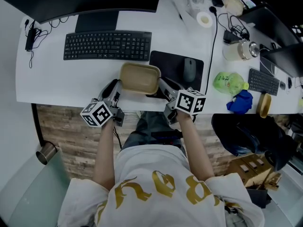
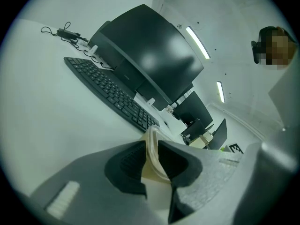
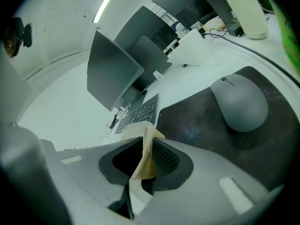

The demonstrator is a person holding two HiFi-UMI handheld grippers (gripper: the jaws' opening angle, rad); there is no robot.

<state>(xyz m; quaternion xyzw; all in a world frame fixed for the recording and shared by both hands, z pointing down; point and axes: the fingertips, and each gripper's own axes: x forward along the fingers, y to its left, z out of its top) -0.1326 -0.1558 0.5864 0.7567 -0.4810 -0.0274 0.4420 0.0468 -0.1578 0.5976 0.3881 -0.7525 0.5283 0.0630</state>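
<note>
Together the left tongs (image 1: 117,87) and the right tongs (image 1: 162,86) hold one tan, shallow, thin-walled tray with round corners (image 1: 138,78). Each pair is almost closed, with only the thin rim of the tray pinched between its dark pads. The left tongs grip its left short end and the right tongs grip its right short end. The tray is plain and smooth, and its open side faces up. Its long side runs left to right along the near edge of the white tabletop (image 1: 47,82). It is just in front of the black keyboard (image 1: 108,45) and beside the black mouse mat (image 1: 170,61) with the grey mouse (image 1: 189,70).
</note>
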